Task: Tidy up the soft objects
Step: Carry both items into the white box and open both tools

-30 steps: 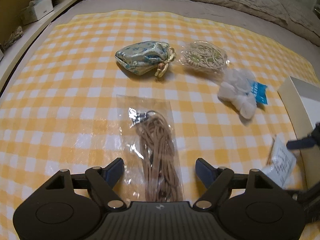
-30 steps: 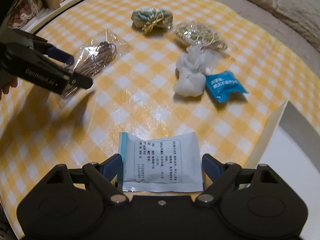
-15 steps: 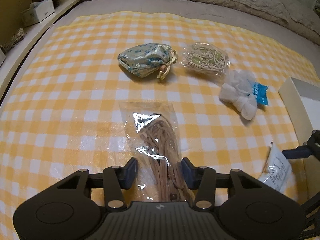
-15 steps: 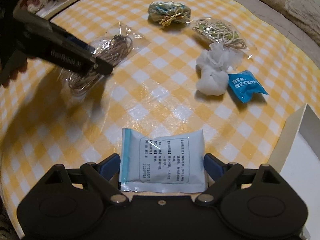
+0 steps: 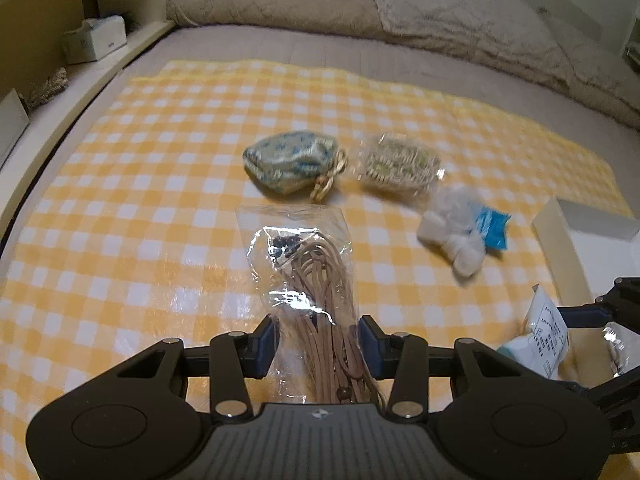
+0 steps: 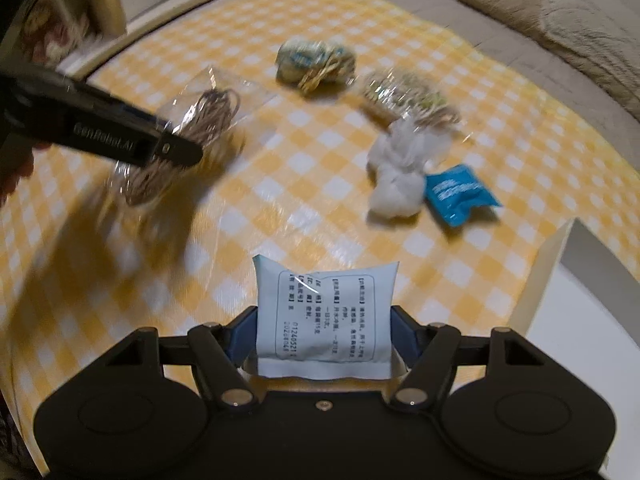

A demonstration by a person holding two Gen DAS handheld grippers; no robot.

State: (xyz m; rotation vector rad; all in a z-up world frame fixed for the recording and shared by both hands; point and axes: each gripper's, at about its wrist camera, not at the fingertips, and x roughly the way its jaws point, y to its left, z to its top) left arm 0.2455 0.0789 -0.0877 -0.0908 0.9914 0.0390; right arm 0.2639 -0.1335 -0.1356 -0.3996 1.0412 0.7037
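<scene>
My left gripper [image 5: 319, 347] is shut on a clear bag of tan cord [image 5: 316, 292] and holds it above the yellow checked cloth [image 5: 120, 216]; the bag [image 6: 192, 136] also shows lifted in the right wrist view. My right gripper [image 6: 323, 334] is shut on a pale blue printed sachet [image 6: 324, 320], also seen at the right edge of the left wrist view [image 5: 548, 332]. On the cloth lie a blue-green drawstring pouch [image 5: 292, 160], a clear bag of coiled trim [image 5: 400, 164], a white soft bundle [image 5: 452, 236] and a blue packet [image 5: 494, 228].
A white open box [image 5: 560, 240] stands at the right edge of the cloth; its wall [image 6: 548, 264] is close beside my right gripper. Grey bedding [image 5: 440, 12] lies behind the cloth. A shelf with a tissue box [image 5: 96, 40] runs along the left.
My left gripper closed on the cord bag and lifted it. My right gripper closed on the sachet and raised it. Both views have pulled up and back.
</scene>
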